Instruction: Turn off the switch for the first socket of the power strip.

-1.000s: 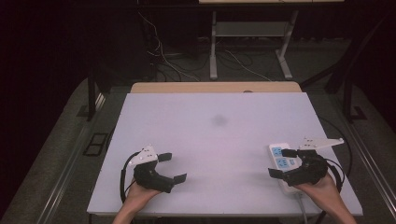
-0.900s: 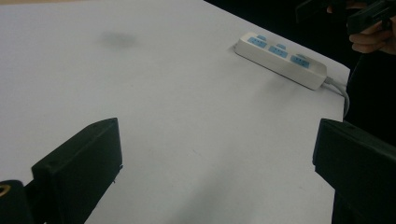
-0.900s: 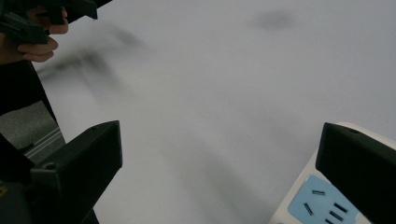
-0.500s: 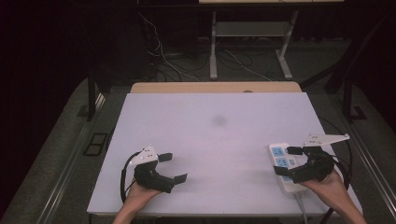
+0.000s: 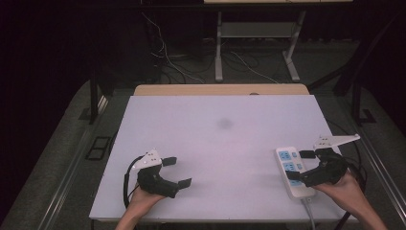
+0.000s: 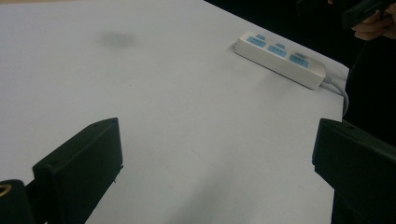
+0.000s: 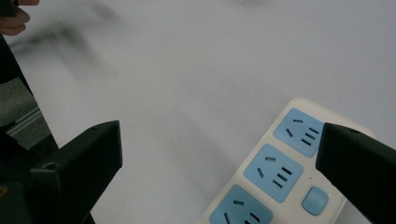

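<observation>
A white power strip (image 5: pixel 285 156) with blue sockets lies near the right front corner of the white table (image 5: pixel 220 143). Its grey cord (image 5: pixel 309 214) runs off the front edge. My right gripper (image 5: pixel 299 166) hovers open just over the strip, one jaw on each side of its middle. In the right gripper view (image 7: pixel 219 149) the strip (image 7: pixel 275 170) sits low between the jaws, toward the right one. My left gripper (image 5: pixel 176 171) rests open at the front left with nothing in it. In the left gripper view (image 6: pixel 217 140) the strip (image 6: pixel 280 58) lies far off.
A faint dark smudge (image 5: pixel 224 123) marks the table's middle. A wooden strip (image 5: pixel 220 89) runs along the far edge. Behind the table stand metal desk legs (image 5: pixel 219 52) and loose cables (image 5: pixel 167 62) on the dark floor.
My right gripper has shifted slightly to the right above the power strip. The left gripper and the strip have stayed put.
</observation>
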